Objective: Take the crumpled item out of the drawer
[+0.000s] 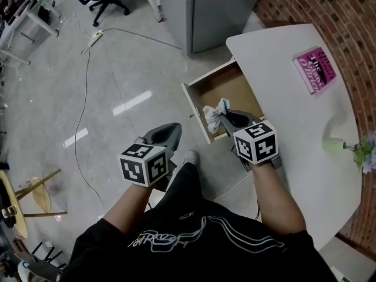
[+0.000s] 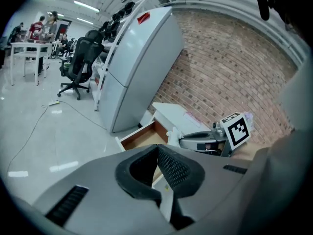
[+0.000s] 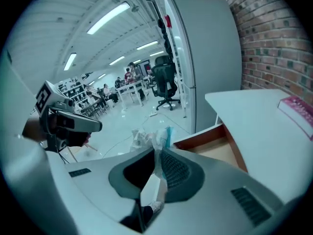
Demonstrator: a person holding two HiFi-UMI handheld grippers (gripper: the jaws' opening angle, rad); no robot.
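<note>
The crumpled item (image 1: 212, 116), a wad of white wrapping with a blue-green streak, hangs above the front edge of the open wooden drawer (image 1: 228, 89). My right gripper (image 1: 224, 117) is shut on it; in the right gripper view the wad (image 3: 152, 140) sticks out past the closed jaws (image 3: 157, 153). My left gripper (image 1: 174, 129) hovers over the floor to the left of the drawer, shut and empty. In the left gripper view its jaws (image 2: 156, 151) meet, with the drawer (image 2: 144, 137) and the wad (image 2: 172, 135) beyond.
The drawer belongs to a white table (image 1: 305, 122) with a pink book (image 1: 316, 69) and a small green vase with flowers (image 1: 346, 147). A grey cabinet (image 1: 214, 7) stands behind. A cable (image 1: 85, 93) runs over the glossy floor. A brick wall (image 1: 346, 22) borders the right.
</note>
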